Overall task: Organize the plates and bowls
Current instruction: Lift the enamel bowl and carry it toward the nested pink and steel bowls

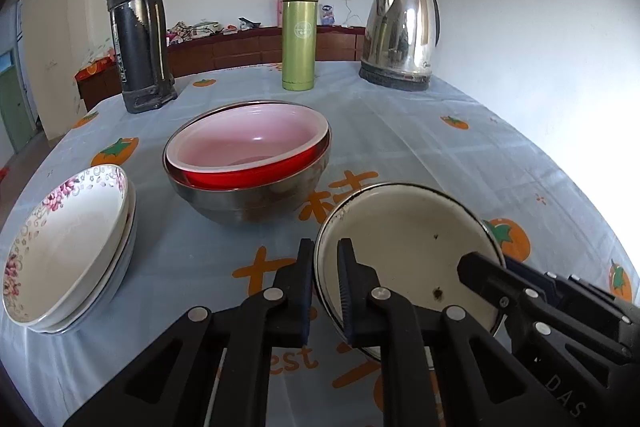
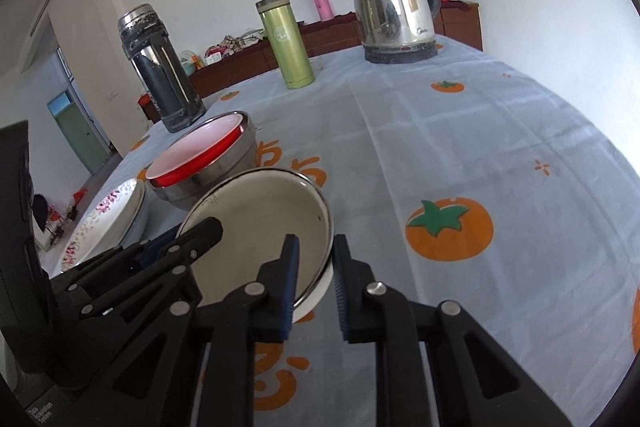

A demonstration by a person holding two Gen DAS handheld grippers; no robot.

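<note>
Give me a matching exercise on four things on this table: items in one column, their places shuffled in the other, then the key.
1. red bowl
2. floral plates
3. electric kettle
4. white enamel bowl

A. stacked at the table's left edge
B. gripped at the rim by both grippers
C. nested in the steel bowl
D. far right, on its base

Pairs: 1-C, 2-A, 3-D, 4-B

The right gripper (image 2: 316,277) clamps the right rim of a white enamel bowl (image 2: 256,223), the left gripper (image 2: 176,243) its left rim, above the tablecloth (image 2: 460,147).
</note>
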